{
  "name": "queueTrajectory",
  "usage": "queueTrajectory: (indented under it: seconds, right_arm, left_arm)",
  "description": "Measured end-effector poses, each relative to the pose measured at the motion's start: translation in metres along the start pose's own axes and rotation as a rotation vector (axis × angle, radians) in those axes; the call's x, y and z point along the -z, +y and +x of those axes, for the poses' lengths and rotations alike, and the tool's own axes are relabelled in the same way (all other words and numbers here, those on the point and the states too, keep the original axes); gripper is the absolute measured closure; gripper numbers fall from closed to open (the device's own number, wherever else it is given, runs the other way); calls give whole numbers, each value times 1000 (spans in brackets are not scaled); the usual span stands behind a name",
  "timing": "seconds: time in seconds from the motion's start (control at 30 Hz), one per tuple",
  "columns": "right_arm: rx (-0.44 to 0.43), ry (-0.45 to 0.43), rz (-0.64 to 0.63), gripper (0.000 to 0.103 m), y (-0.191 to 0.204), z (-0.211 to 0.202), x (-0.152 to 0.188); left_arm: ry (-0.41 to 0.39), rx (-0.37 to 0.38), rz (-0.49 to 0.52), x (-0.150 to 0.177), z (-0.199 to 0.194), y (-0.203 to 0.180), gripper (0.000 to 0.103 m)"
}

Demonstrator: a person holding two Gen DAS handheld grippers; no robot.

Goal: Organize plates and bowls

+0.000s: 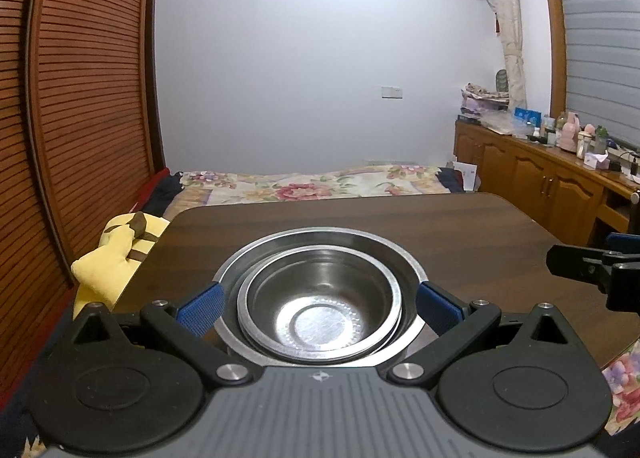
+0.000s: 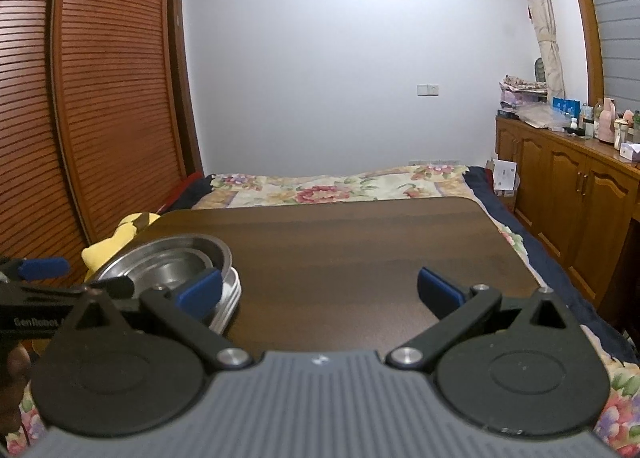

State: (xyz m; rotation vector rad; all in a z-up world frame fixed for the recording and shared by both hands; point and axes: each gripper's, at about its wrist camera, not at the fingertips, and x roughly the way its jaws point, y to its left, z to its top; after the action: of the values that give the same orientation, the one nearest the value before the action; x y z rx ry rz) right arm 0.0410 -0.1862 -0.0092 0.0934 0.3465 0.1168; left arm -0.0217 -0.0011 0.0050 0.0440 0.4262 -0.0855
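A stack of steel dishes sits on the dark wooden table [image 1: 460, 225]. A small steel bowl [image 1: 320, 310] nests in a wider steel bowl [image 1: 360, 244]. My left gripper [image 1: 318, 308] is open, its blue pads on either side of the stack, around it without clamping. In the right wrist view the same stack [image 2: 172, 262] is at the left, with flat plate rims [image 2: 230, 298] showing under it. My right gripper [image 2: 320, 290] is open and empty over bare table, right of the stack. It also shows in the left wrist view [image 1: 592, 262] at the far right.
The table [image 2: 360, 242] stands at the foot of a bed with a floral cover [image 2: 328, 185]. A yellow plush toy [image 1: 108, 258] lies off the table's left edge. Louvred wardrobe doors stand at the left, and wooden cabinets [image 2: 568, 185] with clutter at the right.
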Motion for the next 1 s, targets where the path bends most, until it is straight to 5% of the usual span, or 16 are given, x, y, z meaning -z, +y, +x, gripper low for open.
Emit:
queueTrajectory:
  seconds: [1.0]
  right_arm:
    - [28,37,9,0,-7,11,21]
  left_arm:
    - [47,-1,-20,22,10,3,0]
